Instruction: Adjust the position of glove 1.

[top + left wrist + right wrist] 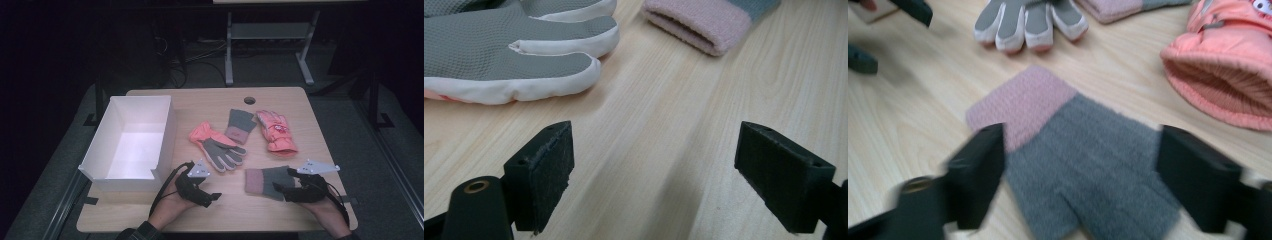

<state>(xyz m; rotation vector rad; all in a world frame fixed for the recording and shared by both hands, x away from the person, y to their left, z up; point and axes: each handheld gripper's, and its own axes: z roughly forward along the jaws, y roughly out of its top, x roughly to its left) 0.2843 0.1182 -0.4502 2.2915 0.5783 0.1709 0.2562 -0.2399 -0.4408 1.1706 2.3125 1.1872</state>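
The right gripper (1080,185) hangs over the knit glove (1073,160), grey with a pink cuff, which lies flat on the bench (200,212) near the front edge, in front of the person's right hand (325,210). The jaws stand spread, one to each side of the glove's grey palm, and nothing is pinched yet; the view along this gripper is blurred, so whether a pad already brushes the wool I cannot tell.

The left gripper (654,175) is also spread wide with only bare wood between its jaws, just short of the grey-palmed glove (509,55) further back on the bench.

The knit glove looks light, soft and limp: it should fold and droop from wherever it is gripped, and it will not slip much, since the wool is fuzzy. A pinch that gathers both layers of the palm, or the thicker ribbed cuff, seems the safest hold; a single finger would likely stretch and let the rest trail. Nothing about it is fragile.

The white box (132,142) stands open at the left of the bench, a likely place for it, with the peach mitten (276,131) and another knit glove (240,126) further back.
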